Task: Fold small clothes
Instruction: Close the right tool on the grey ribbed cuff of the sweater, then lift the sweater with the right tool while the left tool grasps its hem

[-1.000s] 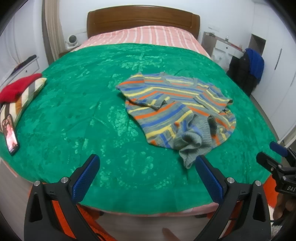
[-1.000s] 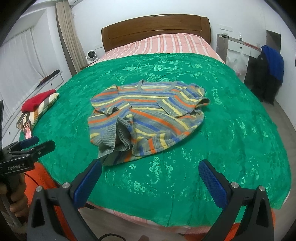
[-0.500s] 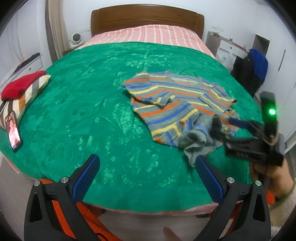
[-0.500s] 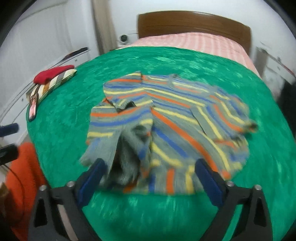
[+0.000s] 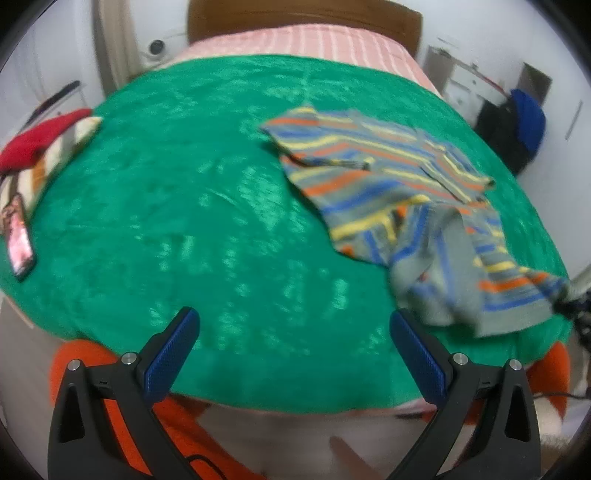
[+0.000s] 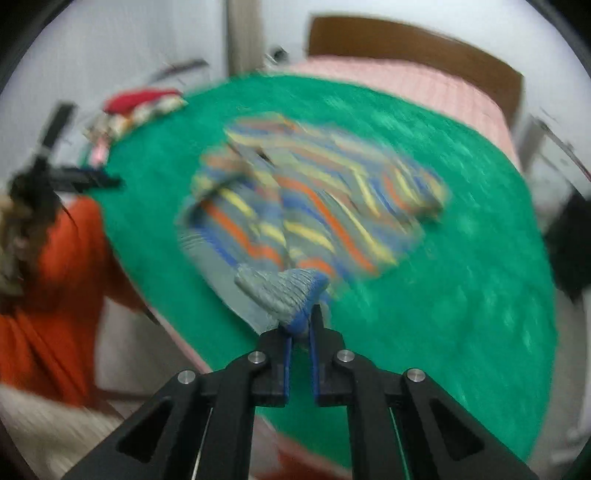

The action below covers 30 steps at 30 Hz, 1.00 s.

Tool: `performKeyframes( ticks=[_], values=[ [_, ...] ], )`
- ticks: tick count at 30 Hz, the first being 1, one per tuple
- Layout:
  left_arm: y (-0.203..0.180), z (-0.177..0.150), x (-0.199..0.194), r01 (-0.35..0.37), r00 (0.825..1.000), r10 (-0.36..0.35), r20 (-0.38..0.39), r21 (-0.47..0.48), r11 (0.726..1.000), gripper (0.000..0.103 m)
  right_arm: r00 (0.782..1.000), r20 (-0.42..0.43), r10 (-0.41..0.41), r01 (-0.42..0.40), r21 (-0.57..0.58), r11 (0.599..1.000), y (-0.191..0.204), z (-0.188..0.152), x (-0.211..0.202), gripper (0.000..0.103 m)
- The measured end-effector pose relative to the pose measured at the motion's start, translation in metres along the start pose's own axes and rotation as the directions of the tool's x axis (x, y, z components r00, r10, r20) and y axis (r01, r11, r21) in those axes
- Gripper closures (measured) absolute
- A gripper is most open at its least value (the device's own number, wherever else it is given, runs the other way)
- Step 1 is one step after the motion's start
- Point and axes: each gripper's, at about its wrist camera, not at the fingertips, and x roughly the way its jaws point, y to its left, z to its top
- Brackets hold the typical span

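Since a second ago the striped sweater (image 6: pixel 314 206) has had its ribbed hem pinched by the right gripper (image 6: pixel 300 325), now clamped on it. Soft, light knit sags; grip hem corners. Left gripper (image 5: pixel 291 350) hangs apart, sweater ahead-right on green bedspread (image 5: pixel 184 206).

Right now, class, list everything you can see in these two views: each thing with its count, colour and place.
sweater: one, grey with orange, yellow and blue stripes, on the bedspread, hem pinched by the right gripper
bedspread: one, green, over the bed
headboard: one, brown, far end
pillow: one, red, left edge
phone: one, left edge
jacket: one, blue and black, right of the bed
left gripper: one, black with blue pads, open
right gripper: one, shut on the sweater
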Motion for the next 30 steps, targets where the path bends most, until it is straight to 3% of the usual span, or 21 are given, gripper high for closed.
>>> performKeyframes(
  ticks=[1, 3, 6, 8, 10, 13, 16, 19, 21, 23, 27, 30],
  values=[
    [-0.003, 0.0, 0.002, 0.015, 1.0, -0.014, -0.007, 0.01, 1.0, 0.001, 0.998, -0.063, -0.032, 0.034, 0.031, 0.999, -0.008, -0.012, 0.009, 0.069],
    [-0.008, -0.002, 0.007, 0.046, 0.999, -0.045, -0.027, 0.029, 0.999, 0.001, 0.99, -0.122, -0.075, 0.086, 0.082, 0.993, -0.021, -0.024, 0.02, 0.044],
    [-0.011, 0.0, 0.015, 0.087, 0.994, -0.085, -0.061, 0.027, 0.996, 0.001, 0.994, -0.079, -0.071, 0.084, 0.172, 0.982, -0.032, -0.025, 0.013, 0.045],
    [-0.008, 0.002, 0.017, 0.095, 0.993, -0.095, -0.065, 0.002, 0.995, 0.001, 0.999, -0.011, -0.032, 0.034, 0.18, 0.983, -0.019, -0.009, 0.008, 0.045],
    [-0.006, 0.004, 0.018, 0.093, 0.994, -0.093, -0.064, -0.016, 0.996, 0.001, 0.996, 0.049, 0.07, -0.076, 0.15, 0.986, 0.007, 0.017, 0.013, 0.043],
    [-0.006, 0.002, 0.013, 0.09, 0.995, -0.09, -0.05, -0.011, 0.996, 0.001, 0.975, 0.083, 0.206, -0.212, 0.069, 0.975, 0.051, 0.063, 0.044, 0.043],
    [-0.002, 0.0, 0.007, 0.107, 0.994, -0.107, -0.032, 0.008, 0.994, 0.001, 0.98, 0.098, 0.172, -0.175, 0.014, 0.985, 0.077, 0.097, 0.077, 0.043],
    [-0.002, 0.001, 0.002, 0.188, 0.982, -0.188, -0.025, 0.04, 0.981, 0.002, 0.98, 0.104, 0.172, -0.175, 0.016, 0.984, 0.087, 0.115, 0.088, 0.043],
    [-0.016, 0.001, -0.001, 0.214, 0.977, -0.215, 0.001, 0.121, 0.969, 0.002, 0.971, 0.13, 0.199, -0.205, 0.033, 0.978, 0.088, 0.111, 0.076, 0.043],
    [-0.031, 0.002, 0.006, 0.21, 0.977, -0.215, 0.004, 0.191, 0.959, 0.005, 0.977, 0.135, 0.165, -0.174, 0.059, 0.983, 0.079, 0.097, 0.065, 0.043],
    [-0.067, 0.01, 0.052, 0.23, 0.973, -0.216, -0.08, 0.315, 0.921, 0.032, 0.992, 0.108, 0.071, -0.092, 0.21, 0.973, 0.035, 0.05, 0.035, 0.043],
    [-0.079, 0.02, 0.087, 0.207, 0.978, -0.186, -0.093, 0.336, 0.919, 0.047, 0.997, 0.08, -0.015, -0.01, 0.302, 0.953, 0.003, 0.015, 0.014, 0.043]
  ],
)
